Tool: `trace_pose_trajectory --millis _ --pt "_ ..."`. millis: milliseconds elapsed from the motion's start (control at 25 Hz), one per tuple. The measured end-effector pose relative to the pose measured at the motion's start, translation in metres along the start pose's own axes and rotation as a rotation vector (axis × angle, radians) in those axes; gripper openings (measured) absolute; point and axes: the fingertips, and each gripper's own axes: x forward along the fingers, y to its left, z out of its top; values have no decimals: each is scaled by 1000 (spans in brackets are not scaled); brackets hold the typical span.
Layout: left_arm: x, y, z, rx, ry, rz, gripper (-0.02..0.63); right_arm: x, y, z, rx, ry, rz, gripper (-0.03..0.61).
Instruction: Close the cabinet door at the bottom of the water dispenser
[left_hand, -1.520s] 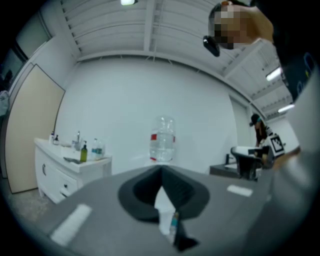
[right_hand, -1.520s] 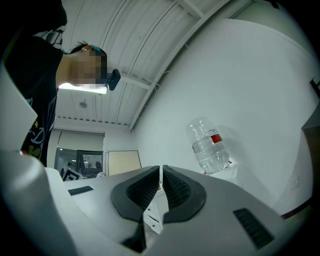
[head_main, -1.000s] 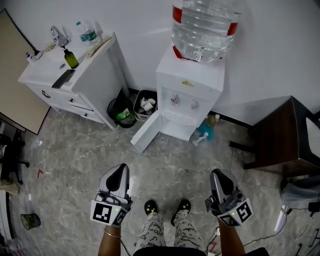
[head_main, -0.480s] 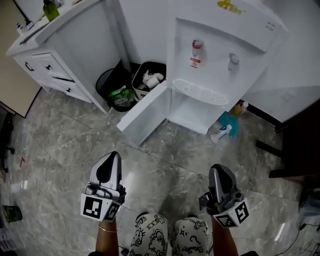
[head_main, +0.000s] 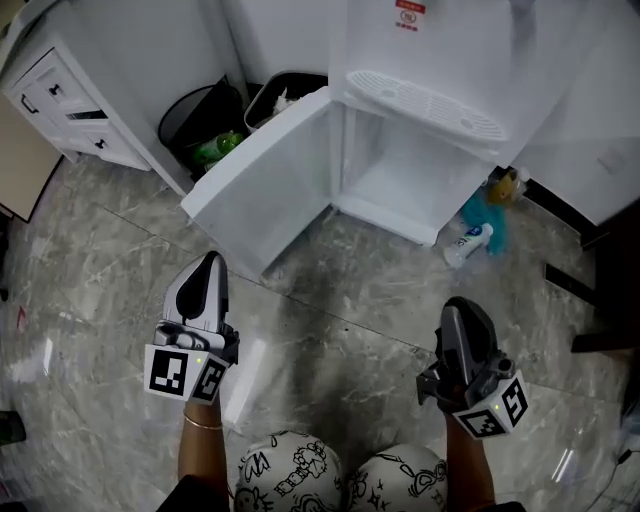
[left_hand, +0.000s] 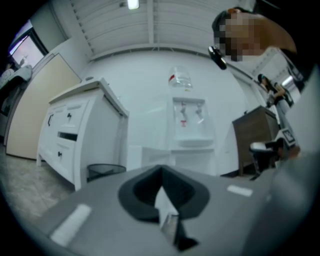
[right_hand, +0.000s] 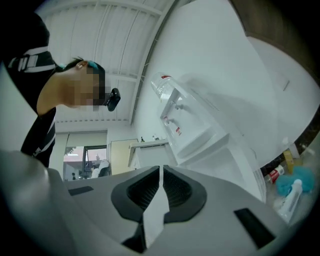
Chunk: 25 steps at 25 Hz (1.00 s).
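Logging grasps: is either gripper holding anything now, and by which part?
Nothing is held. The left gripper and right gripper both have jaws together, empty, short of the open cabinet door.

Head view: the water dispenser (head_main: 430, 70) was cut by the frame edge at 12 o'clock. Its red label (head_main: 410, 12) was cropped too, print too small to read. Two bins (head_main: 200, 120) at 11 o'clock were partly hidden behind the open cabinet door (head_main: 262, 190). The drawer unit (head_main: 70, 100) was cropped at 10 o'clock. The dark furniture (head_main: 610, 290) was cropped at 3 o'clock, kind undetermined. The bottles (head_main: 468, 243) at 2 o'clock had unreadable print.

Left gripper view: the dispenser's foot was hidden behind the left gripper (left_hand: 161, 182).
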Motion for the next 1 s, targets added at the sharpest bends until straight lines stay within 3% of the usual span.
trace_pose_trajectory --millis 280,640,1000 --pt "10 50 -41 7 67 63 2 1 0 -10 -2 -5 13 18" --pt "39 91 -57 -31 89 102 -12 2 -2 -5 -4 -13 22 17" --pt "49 80 -63 -11 99 -5 -13 -1 3 -3 -12 -24 18 17"
